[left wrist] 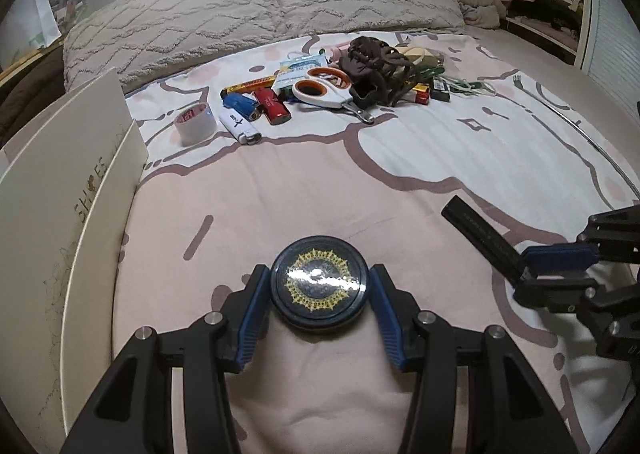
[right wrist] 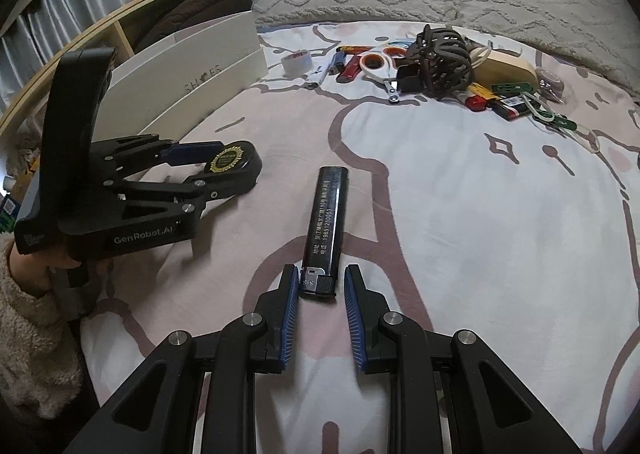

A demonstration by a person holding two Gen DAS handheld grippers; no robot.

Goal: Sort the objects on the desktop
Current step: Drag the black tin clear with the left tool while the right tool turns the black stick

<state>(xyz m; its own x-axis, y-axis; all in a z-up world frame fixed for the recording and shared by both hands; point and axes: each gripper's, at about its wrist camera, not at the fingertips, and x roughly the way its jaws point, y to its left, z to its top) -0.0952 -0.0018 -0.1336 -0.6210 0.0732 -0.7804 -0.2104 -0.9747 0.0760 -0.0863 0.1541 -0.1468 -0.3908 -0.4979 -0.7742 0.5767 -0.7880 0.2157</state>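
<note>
Left claw (left wrist: 319,286) clamped on a round tin (left wrist: 319,285), right claw (right wrist: 321,286) apart around a black lighter (right wrist: 326,230) on the bed (right wrist: 480,214).

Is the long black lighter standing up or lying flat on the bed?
Lying flat: the black lighter rests lengthwise on the bedsheet.

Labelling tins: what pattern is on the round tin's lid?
Gold starburst ring on dark blue lid of round tin; clearest in left wrist view.

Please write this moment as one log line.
left tool: around round tin, contact unclear | right tool: open, straddling black lighter | both on bedsheet
</note>
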